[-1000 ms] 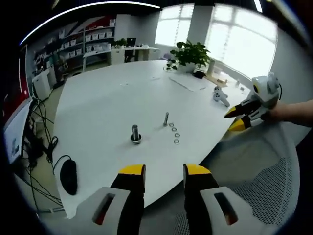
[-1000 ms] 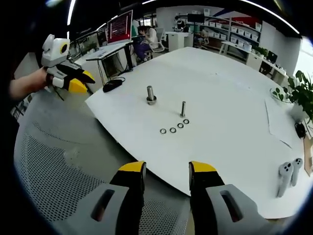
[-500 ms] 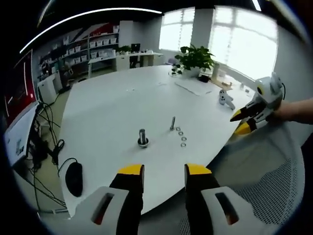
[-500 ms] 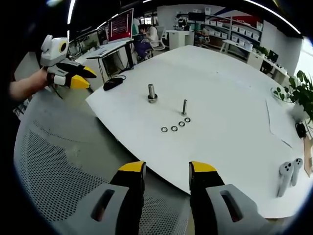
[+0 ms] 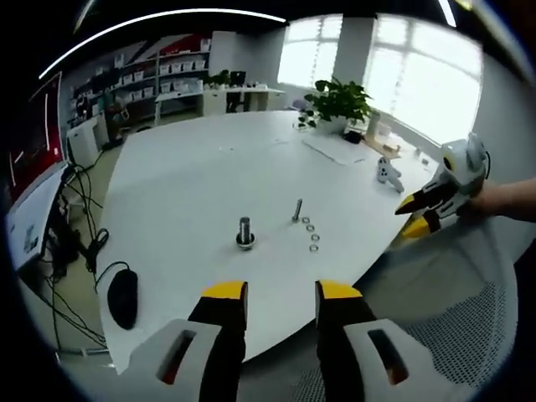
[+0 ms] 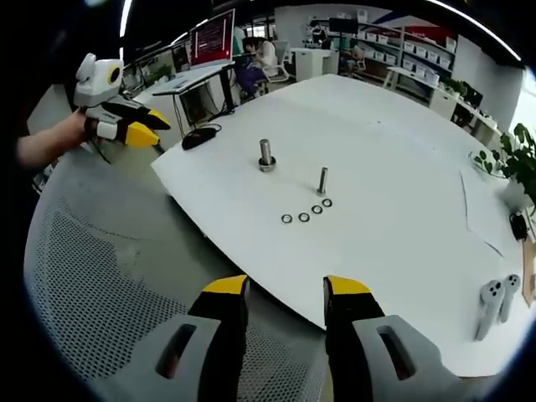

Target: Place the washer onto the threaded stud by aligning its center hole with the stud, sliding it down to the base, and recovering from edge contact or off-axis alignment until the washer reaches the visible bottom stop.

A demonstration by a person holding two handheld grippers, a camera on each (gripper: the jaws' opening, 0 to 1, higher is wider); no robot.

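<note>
Washers (image 6: 306, 215), 4 in a row, lay beside the thin stud (image 6: 322, 180) near the surface's (image 6: 402, 226) front edge; small, flat, likely slippery, best pinched by the rim. Both the left gripper (image 5: 280, 293) and right gripper (image 6: 285, 289) hung released, empty

Matt white table (image 6: 402, 243), shiny metal stud (image 6: 322, 180) and washers (image 6: 306, 213), grey mesh chair (image 6: 100, 276)

bright windows (image 5: 402, 75), wall shelves (image 5: 159, 75), white table (image 5: 193, 184), mesh chair (image 6: 92, 276).
</note>
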